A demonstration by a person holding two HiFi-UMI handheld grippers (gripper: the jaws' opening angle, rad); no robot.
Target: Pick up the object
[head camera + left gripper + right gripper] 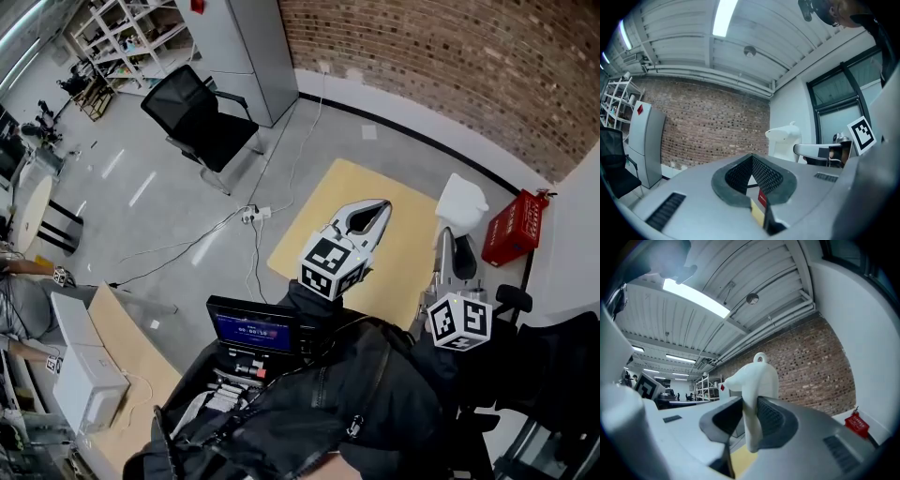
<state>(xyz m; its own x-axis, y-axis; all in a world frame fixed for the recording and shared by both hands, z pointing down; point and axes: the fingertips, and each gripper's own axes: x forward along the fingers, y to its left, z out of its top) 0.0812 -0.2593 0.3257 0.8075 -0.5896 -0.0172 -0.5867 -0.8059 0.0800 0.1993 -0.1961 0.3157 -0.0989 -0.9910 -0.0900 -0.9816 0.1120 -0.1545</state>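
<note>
The object is a white moulded figure (757,380) with a small loop on top. It stands upright between the pads of my right gripper (749,404), which is shut on it and holds it in the air. In the head view the figure (461,202) sticks out past the right gripper (448,239), above the floor near the wall. My left gripper (382,206) hovers to its left over the yellow mat (309,225), with its jaw tips together and nothing between them. The left gripper view shows its pads (761,173) meeting at the tip, with the white figure (783,140) beyond.
A red box (514,228) sits on the floor by the brick wall (450,66). A black chair (202,117) and a grey cabinet (248,47) stand further off. A power strip (253,215) with cables lies beside the mat. A small lit screen (251,330) is in front of the person.
</note>
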